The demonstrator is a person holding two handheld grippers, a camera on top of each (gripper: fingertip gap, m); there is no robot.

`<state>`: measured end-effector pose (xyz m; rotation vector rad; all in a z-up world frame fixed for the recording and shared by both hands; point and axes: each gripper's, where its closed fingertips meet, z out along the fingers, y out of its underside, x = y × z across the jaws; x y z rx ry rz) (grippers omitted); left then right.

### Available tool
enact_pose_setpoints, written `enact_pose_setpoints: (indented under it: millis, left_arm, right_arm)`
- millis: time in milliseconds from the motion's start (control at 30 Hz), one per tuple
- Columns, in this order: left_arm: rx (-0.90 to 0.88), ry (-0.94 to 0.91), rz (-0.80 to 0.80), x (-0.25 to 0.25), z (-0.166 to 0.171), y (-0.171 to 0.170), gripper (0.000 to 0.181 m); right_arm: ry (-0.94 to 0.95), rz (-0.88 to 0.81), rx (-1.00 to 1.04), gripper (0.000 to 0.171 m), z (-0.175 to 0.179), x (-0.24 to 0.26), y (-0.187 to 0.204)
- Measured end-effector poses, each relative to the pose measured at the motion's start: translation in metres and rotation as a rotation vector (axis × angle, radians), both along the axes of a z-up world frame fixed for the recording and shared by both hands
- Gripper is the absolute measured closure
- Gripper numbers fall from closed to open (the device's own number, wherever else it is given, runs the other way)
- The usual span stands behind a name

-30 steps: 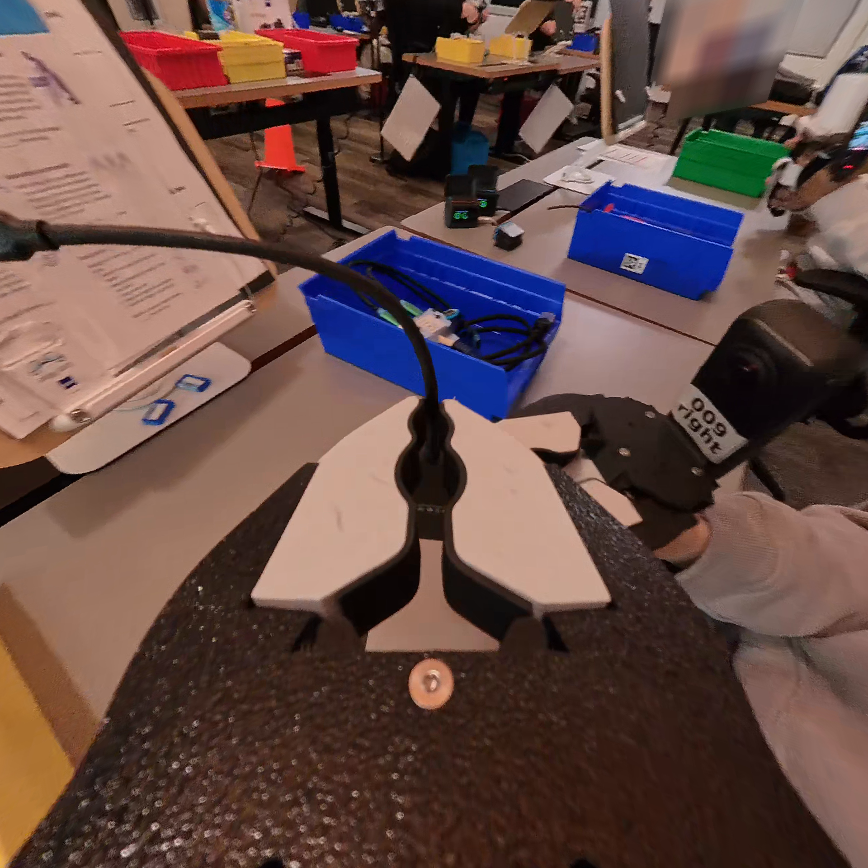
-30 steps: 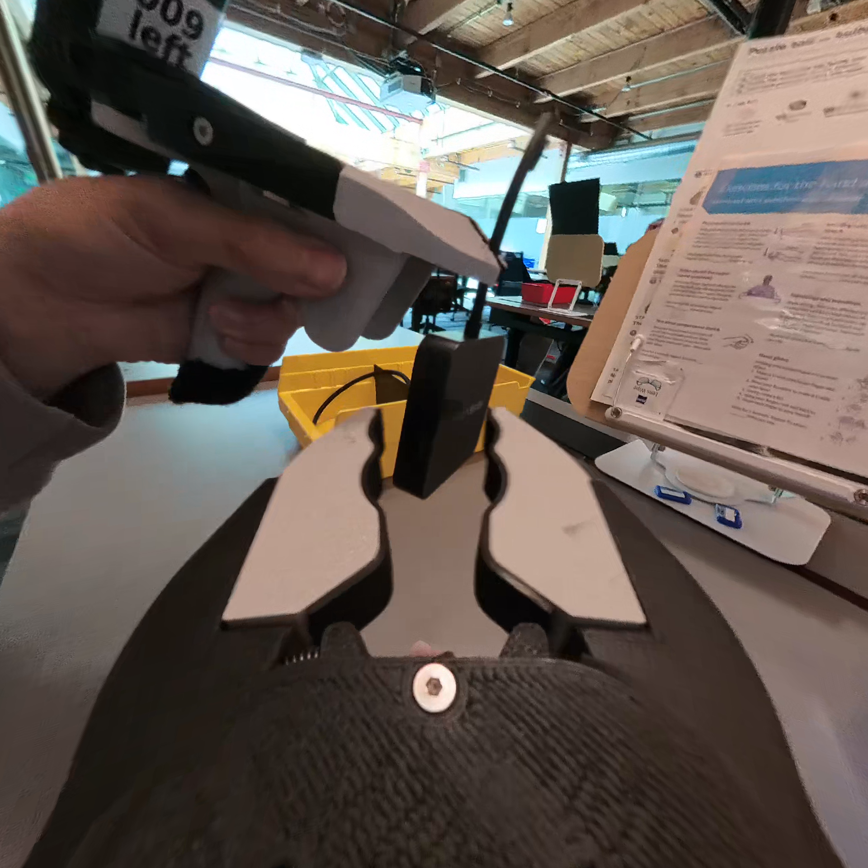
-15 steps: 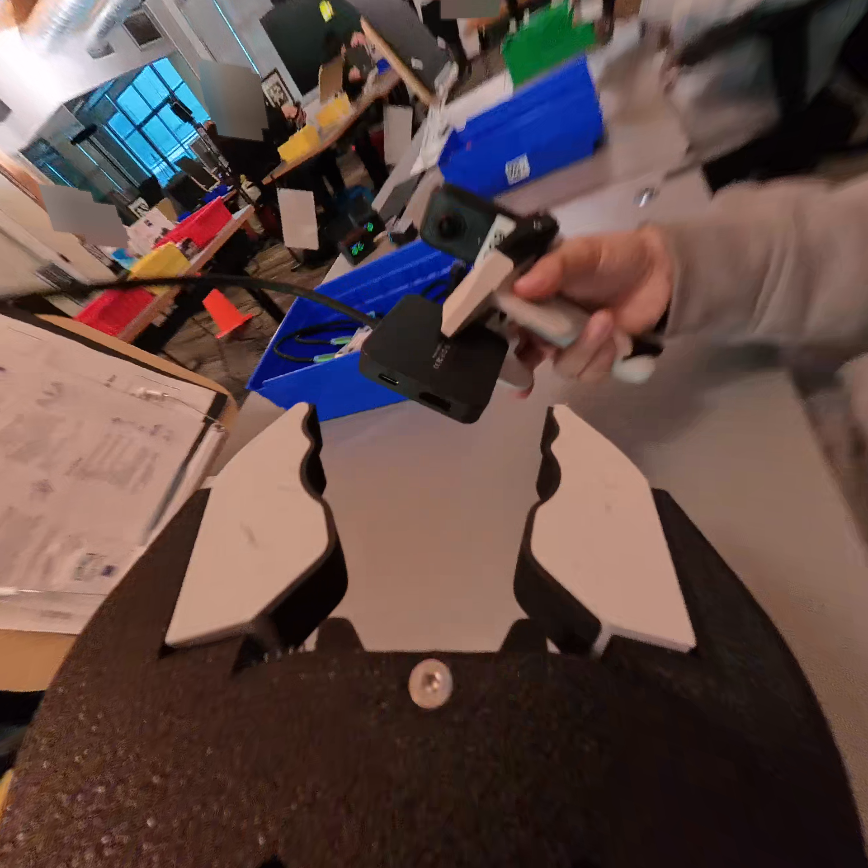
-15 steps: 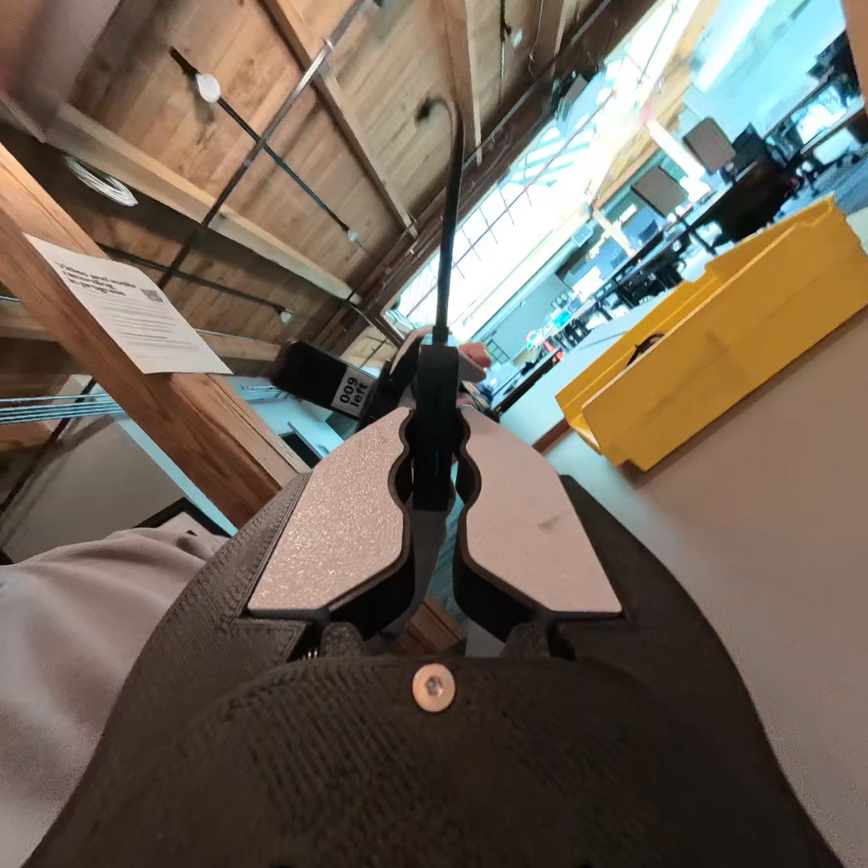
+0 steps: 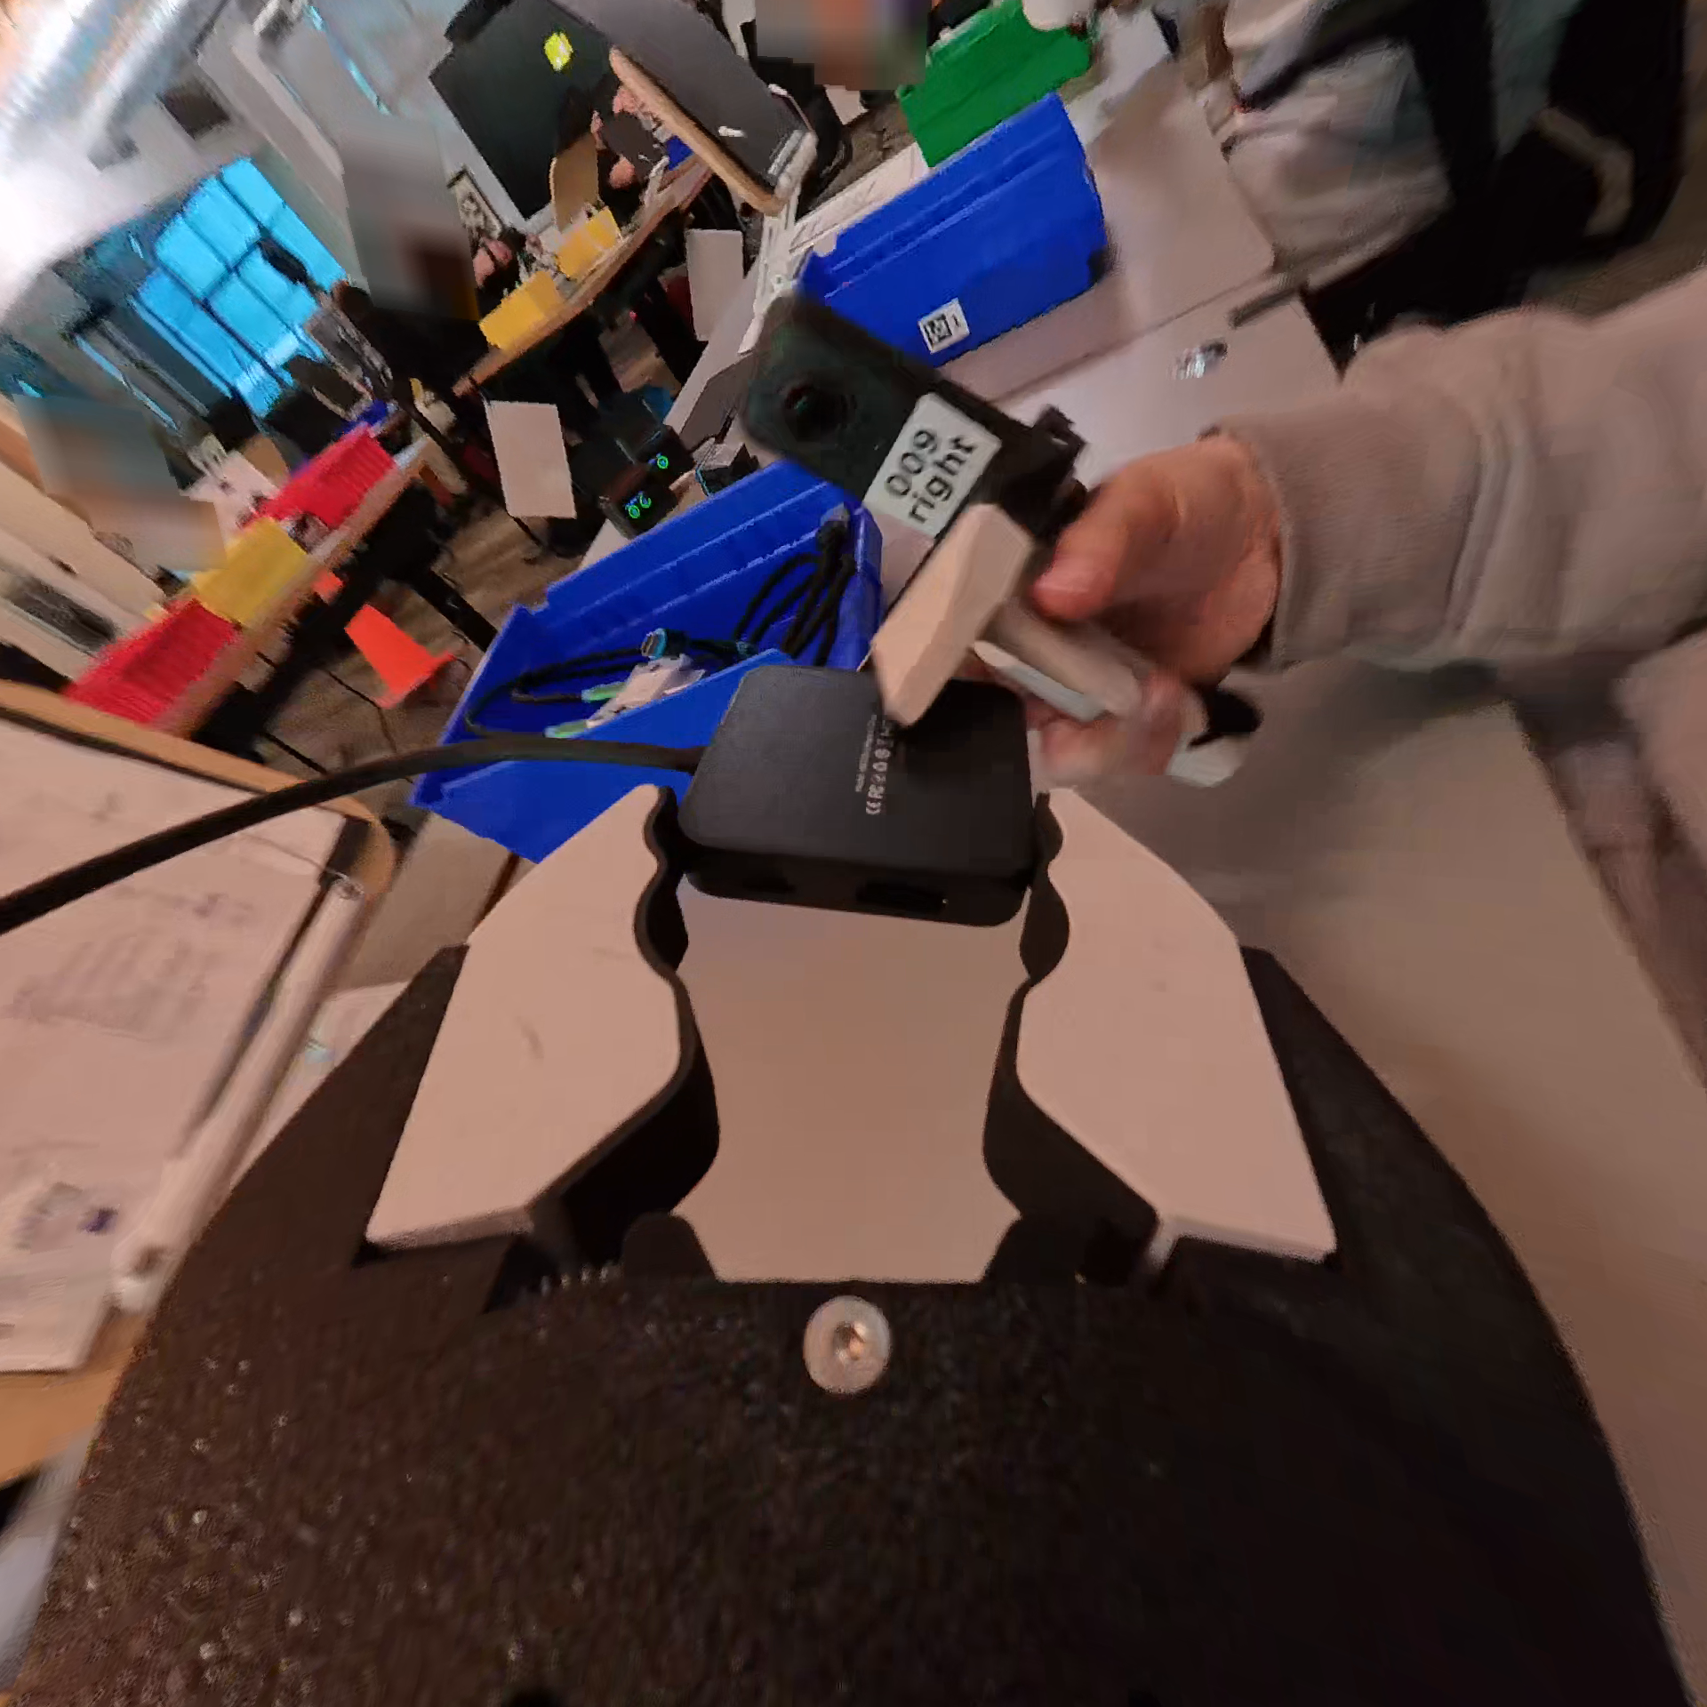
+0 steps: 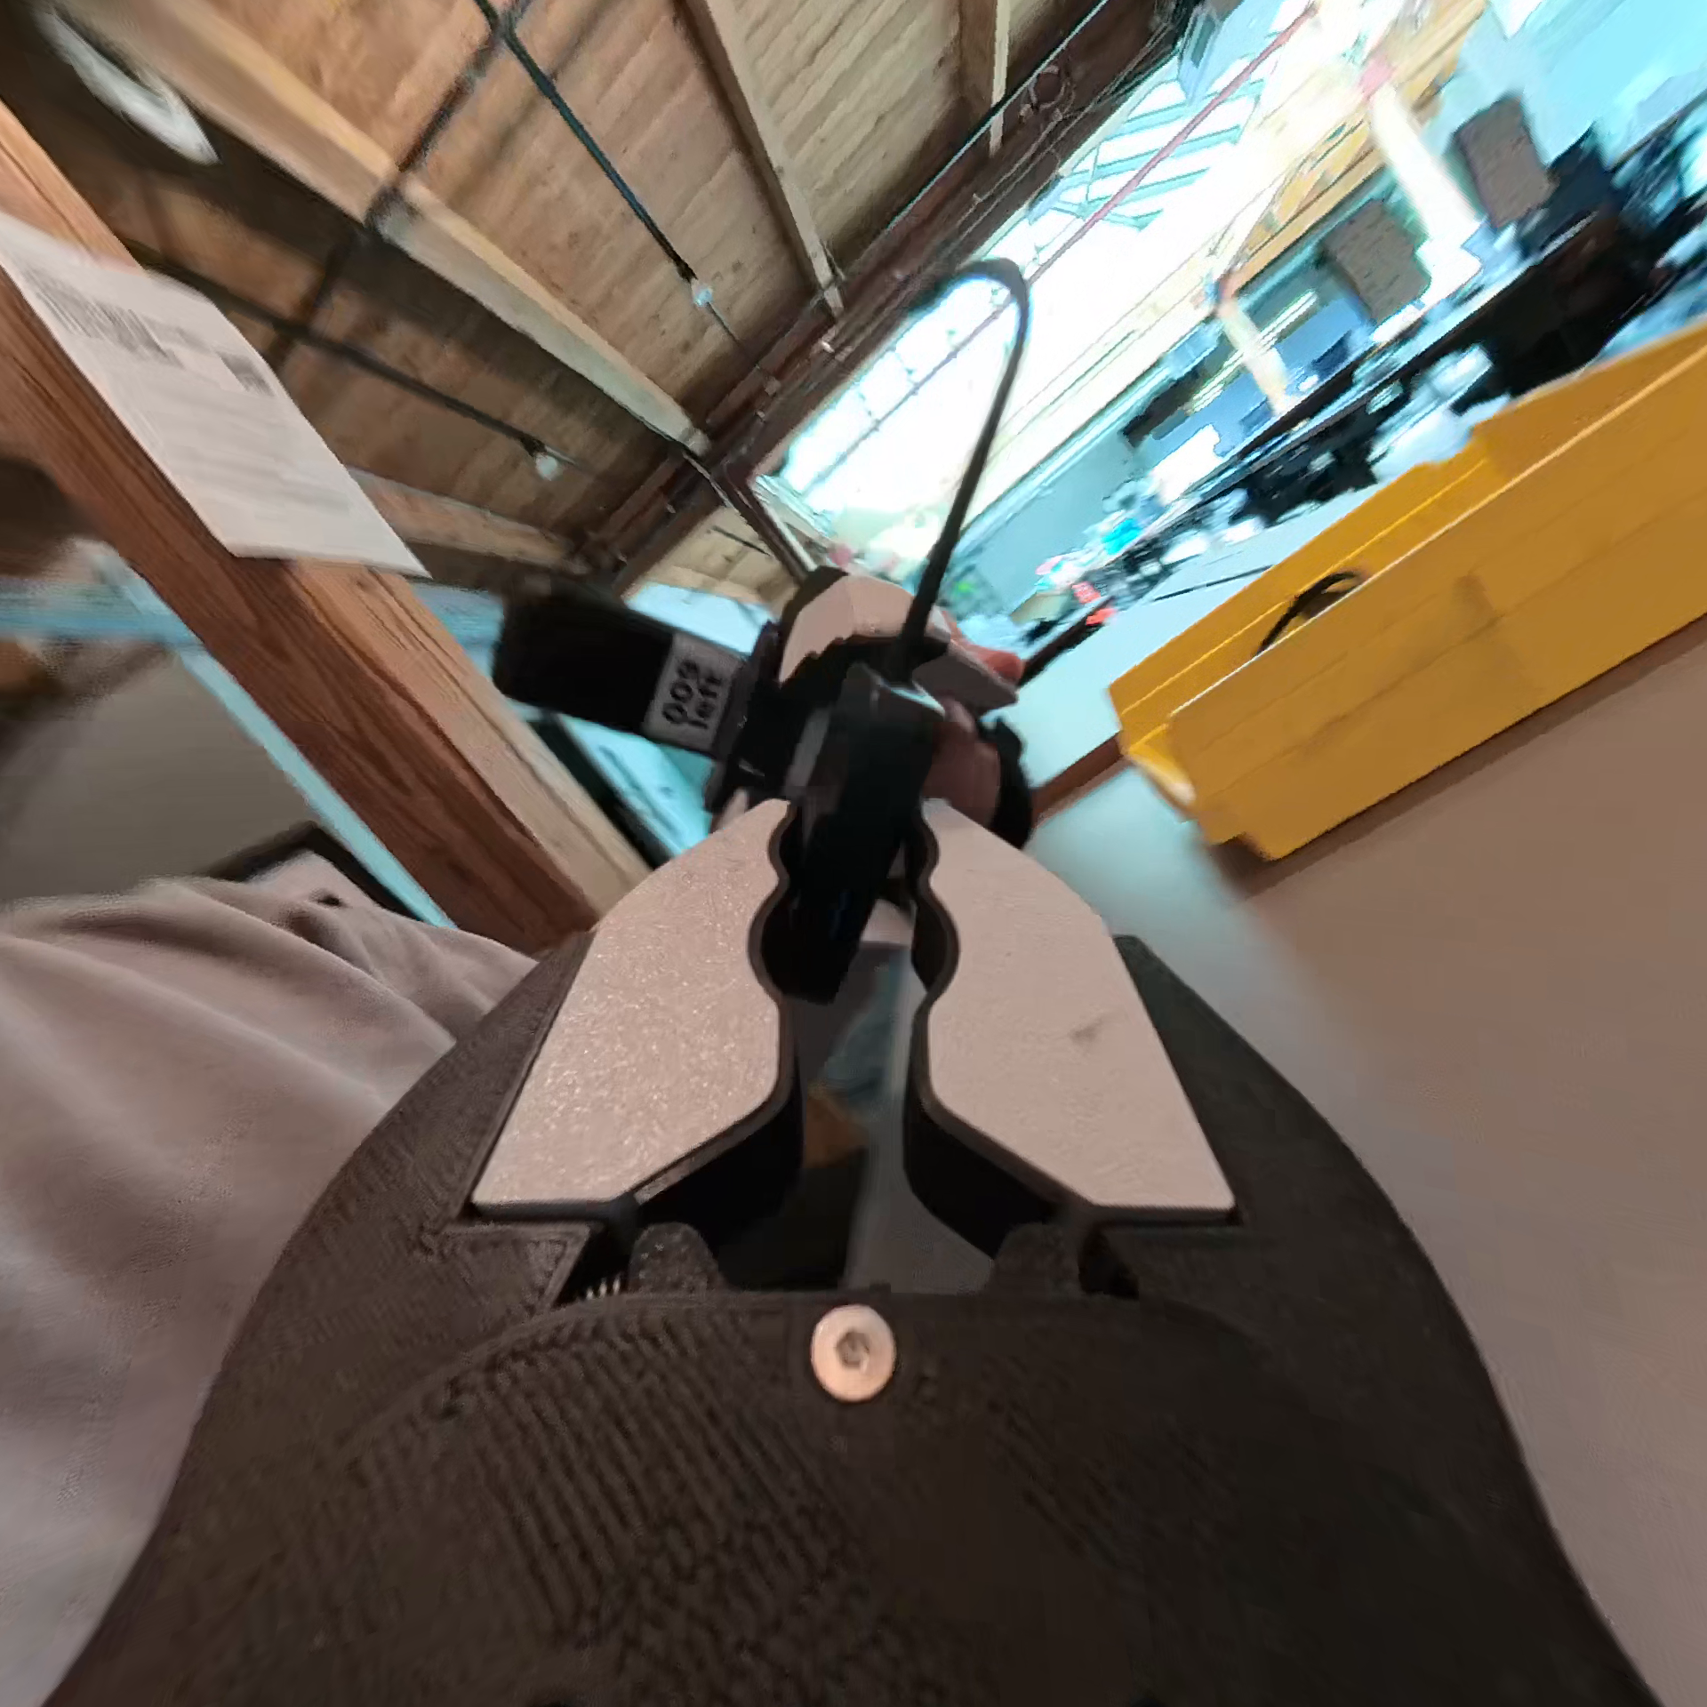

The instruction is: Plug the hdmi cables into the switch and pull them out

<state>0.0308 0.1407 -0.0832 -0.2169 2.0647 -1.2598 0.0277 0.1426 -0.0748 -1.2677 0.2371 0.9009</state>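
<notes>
At frame centre, the switch (image 5: 859, 794) lay flat between the left gripper (image 5: 854, 877)'s wide-spread fingertips, ports facing it. The right gripper (image 6: 850, 887) apparently pinched its far edge; the cable (image 5: 369, 785) trailed left.

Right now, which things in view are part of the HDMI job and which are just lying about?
In the job:
black switch, clamped in the right gripper
HDMI cable, running into the switch's edge
left gripper, open, tips either side of the switch

Lying about:
blue bin with spare cables
yellow bin
orange cone
clipboard of papers
green bin
</notes>
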Motion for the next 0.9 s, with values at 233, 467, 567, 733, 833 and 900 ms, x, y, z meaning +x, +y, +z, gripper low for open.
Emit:
enact_pose_setpoints:
  millis: [233,467,567,733,833,900]
  left_arm:
    - [-0.127,0.219,-0.007,-0.007,-0.003,0.01,0.11]
    - [-0.142,0.237,-0.046,-0.007,-0.007,0.0,0.11]
    - [-0.16,0.225,-0.066,-0.007,-0.004,-0.003,0.11]
    - [-0.187,0.214,-0.054,0.002,0.005,0.004,0.11]
    - [-0.167,0.23,-0.041,0.007,0.007,0.01,0.11]
    - [-0.153,0.236,-0.031,0.011,0.009,0.014,0.11]
  right_arm:
    - [-0.698,-0.336,0.102,0.089,0.003,0.005,-0.012]
    - [-0.793,-0.198,0.168,0.093,-0.006,-0.007,-0.005]
    - [-0.853,-0.166,0.162,0.1,-0.01,-0.009,0.001]
    - [-0.879,-0.163,0.202,0.101,0.0,-0.001,0.007]
    - [-0.938,-0.177,0.21,0.1,0.006,0.005,0.012]
    - [-0.946,-0.157,0.213,0.101,0.007,0.008,0.016]
